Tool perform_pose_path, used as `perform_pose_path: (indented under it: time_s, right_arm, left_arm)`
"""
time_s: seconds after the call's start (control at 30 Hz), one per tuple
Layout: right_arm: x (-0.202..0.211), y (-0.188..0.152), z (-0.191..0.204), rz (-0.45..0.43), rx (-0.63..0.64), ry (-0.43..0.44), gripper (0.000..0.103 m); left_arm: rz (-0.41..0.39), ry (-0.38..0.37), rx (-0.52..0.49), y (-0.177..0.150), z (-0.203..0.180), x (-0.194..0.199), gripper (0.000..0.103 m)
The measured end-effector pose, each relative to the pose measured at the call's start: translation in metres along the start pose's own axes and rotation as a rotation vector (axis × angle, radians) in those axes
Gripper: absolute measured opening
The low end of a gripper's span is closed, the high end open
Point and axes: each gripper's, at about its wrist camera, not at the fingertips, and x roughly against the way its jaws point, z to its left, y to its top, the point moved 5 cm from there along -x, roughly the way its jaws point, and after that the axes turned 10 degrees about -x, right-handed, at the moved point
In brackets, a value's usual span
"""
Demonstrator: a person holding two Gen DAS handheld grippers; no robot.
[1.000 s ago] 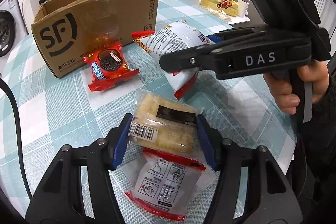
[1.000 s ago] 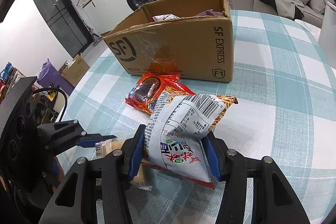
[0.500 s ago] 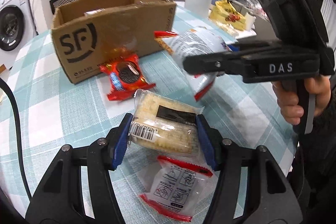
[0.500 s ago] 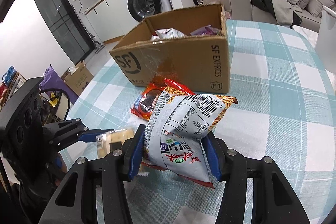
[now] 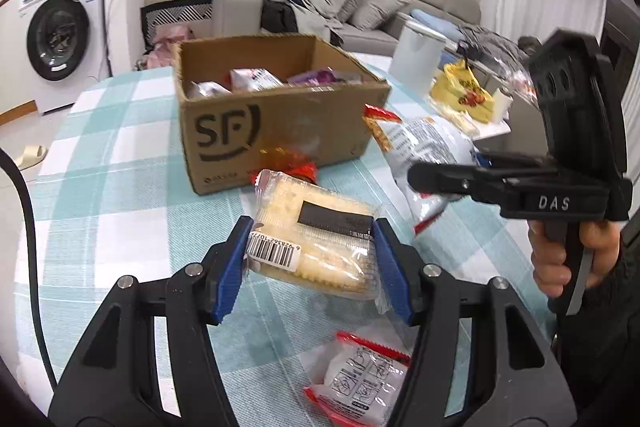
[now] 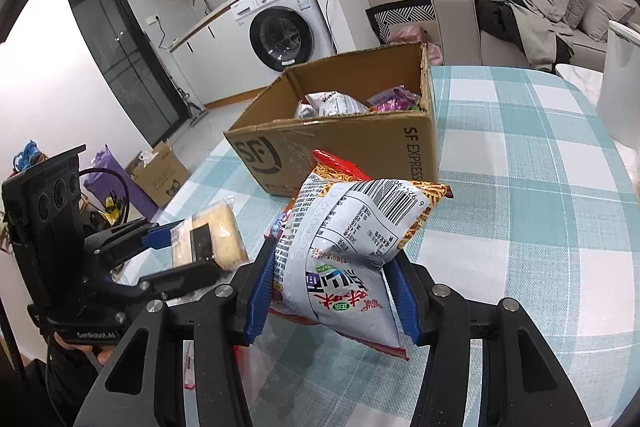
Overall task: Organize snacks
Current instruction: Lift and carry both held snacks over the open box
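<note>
My left gripper is shut on a clear-wrapped pack of pale crackers with a barcode label, held above the checked tablecloth. My right gripper is shut on a white and orange noodle snack bag, also lifted off the table. An open cardboard SF box stands beyond both, with several snack packets inside it. In the right wrist view the box sits ahead and the cracker pack hangs at the left in the other gripper. A red-trimmed white packet lies on the table below the left gripper.
A red wrapper peeks out at the box's front wall. A white cylinder and yellow packets stand at the table's far right. A hand grips the right tool. A washing machine and sofa lie beyond.
Both grippers rose with their snacks; the left one also swung toward the box, so its open top and contents now show. The red cookie pack is now mostly hidden behind the crackers.
</note>
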Motion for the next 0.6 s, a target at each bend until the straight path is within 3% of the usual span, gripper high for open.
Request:
perform_pose_path:
  time_s: [0.6]
  right_arm:
    - [0.009,0.025,0.008,-0.081,-0.008,0.006,0.053]
  left_arm:
    - [-0.101,0.085,0.094,0.04,0.03,0.013,0.057]
